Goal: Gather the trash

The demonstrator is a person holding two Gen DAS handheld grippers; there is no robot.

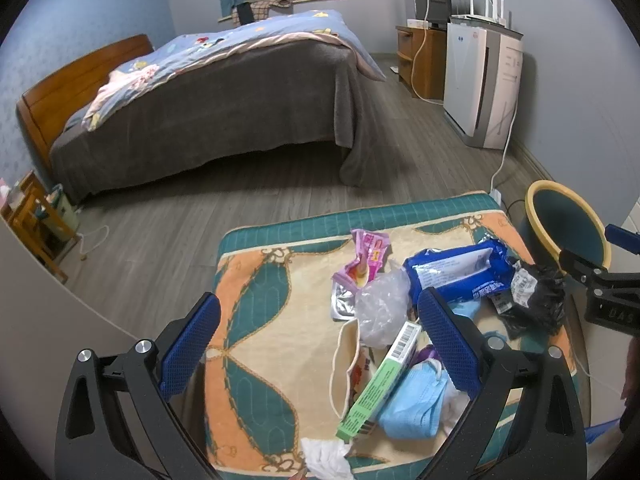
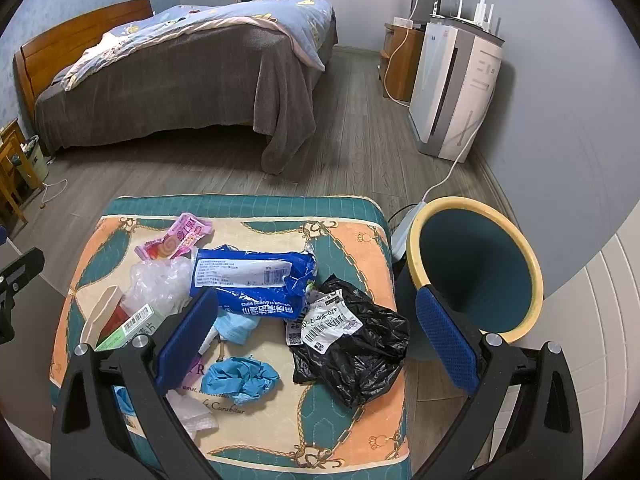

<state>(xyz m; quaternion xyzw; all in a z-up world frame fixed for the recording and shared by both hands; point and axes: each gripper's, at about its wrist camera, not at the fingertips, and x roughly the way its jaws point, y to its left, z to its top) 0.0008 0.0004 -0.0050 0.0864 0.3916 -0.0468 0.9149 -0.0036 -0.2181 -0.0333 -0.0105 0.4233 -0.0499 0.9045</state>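
Trash lies on a patterned cushion (image 2: 360, 248): a blue wipes pack (image 2: 252, 280), a black plastic bag with a label (image 2: 360, 352), a crumpled blue glove (image 2: 240, 376), a pink wrapper (image 2: 176, 240), clear plastic (image 2: 160, 284) and a green box (image 1: 380, 384). A blue face mask (image 1: 416, 404) lies beside the box. A teal bin with a yellow rim (image 2: 476, 272) stands right of the cushion. My right gripper (image 2: 316, 348) is open above the black bag. My left gripper (image 1: 320, 344) is open above the clear plastic (image 1: 380, 308) and the box.
A bed (image 2: 180, 68) with a grey cover stands across the wood floor. A white air purifier (image 2: 456, 88) and a wooden cabinet (image 2: 400, 60) line the right wall. A white cable (image 2: 444, 176) runs down to the floor behind the bin.
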